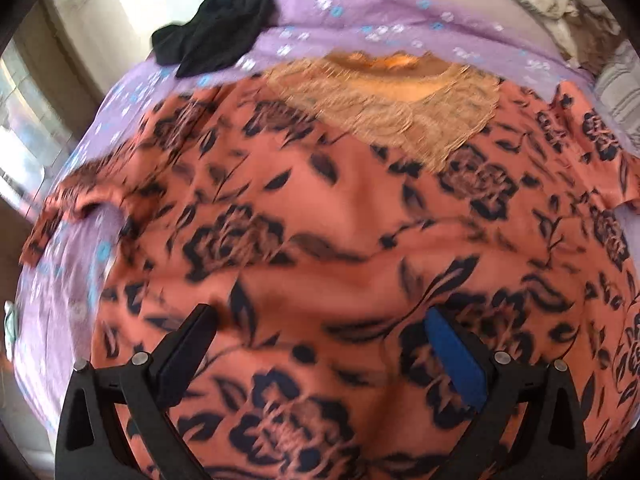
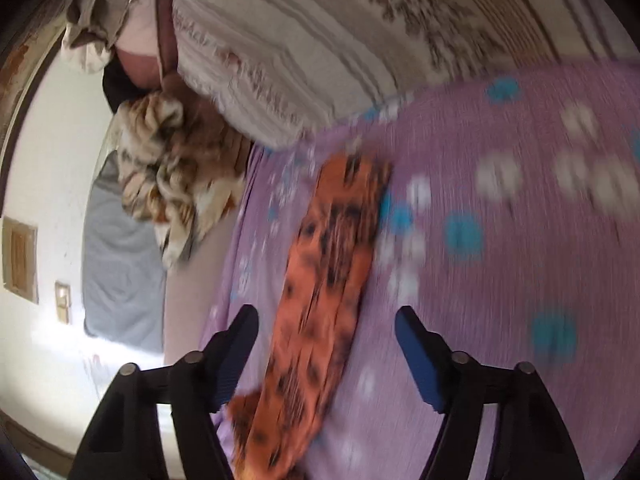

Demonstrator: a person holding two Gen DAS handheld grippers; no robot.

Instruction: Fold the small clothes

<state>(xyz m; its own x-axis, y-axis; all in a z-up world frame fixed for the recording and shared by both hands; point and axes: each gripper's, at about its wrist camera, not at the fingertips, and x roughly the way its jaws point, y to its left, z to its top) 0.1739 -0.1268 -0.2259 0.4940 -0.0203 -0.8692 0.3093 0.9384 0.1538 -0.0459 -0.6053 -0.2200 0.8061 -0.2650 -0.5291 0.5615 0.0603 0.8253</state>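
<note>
An orange top (image 1: 320, 216) with a dark flower print and a tan lace neck (image 1: 400, 108) lies spread flat on the purple dotted bed sheet (image 1: 360, 28). My left gripper (image 1: 320, 316) is open just above the lower middle of the top and holds nothing. In the right wrist view a narrow strip of the same orange top (image 2: 328, 280), probably a sleeve or side edge, runs up between the fingers. My right gripper (image 2: 326, 316) is open above that strip and the sheet (image 2: 500, 280). Both views are blurred.
A black garment (image 1: 216, 36) lies crumpled at the far left of the sheet. A striped cream blanket or pillow (image 2: 320, 40) and a crumpled brown-and-cream cloth (image 2: 176, 168) lie at the bed's far side. A white wall (image 2: 52, 160) stands beyond the edge.
</note>
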